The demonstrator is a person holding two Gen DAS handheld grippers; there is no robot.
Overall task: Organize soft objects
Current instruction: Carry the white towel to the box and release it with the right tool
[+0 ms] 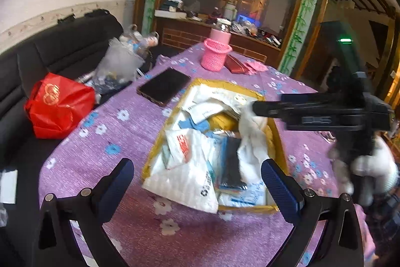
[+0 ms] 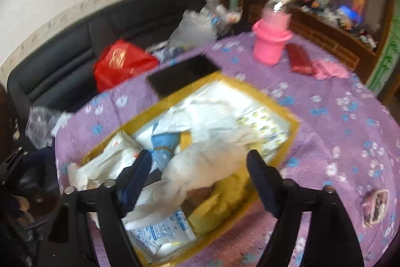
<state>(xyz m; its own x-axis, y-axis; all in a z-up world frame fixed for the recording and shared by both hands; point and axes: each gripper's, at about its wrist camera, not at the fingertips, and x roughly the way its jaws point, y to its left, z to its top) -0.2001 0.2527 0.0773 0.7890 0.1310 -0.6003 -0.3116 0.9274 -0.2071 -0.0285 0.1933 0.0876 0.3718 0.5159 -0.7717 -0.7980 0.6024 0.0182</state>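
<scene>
Left claw (image 1: 197,182), jaws wide and empty, hovers above the near end of the yellow box (image 1: 275,139) of soft packets. Right claw (image 2: 200,167), likewise spread, grips nothing; white cloth (image 2: 200,167) lies below between its fingers, on the purple worktop (image 2: 337,116).

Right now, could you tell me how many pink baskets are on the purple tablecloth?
1: the pink basket stands at the far end of the tablecloth, beside a red pouch. None appears hidden.

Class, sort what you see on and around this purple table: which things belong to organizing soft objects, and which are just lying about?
Belongs to the job:
yellow box
soft white packets
white cloth

Lying about:
black phone
pink basket
red wallet
red bag
</scene>
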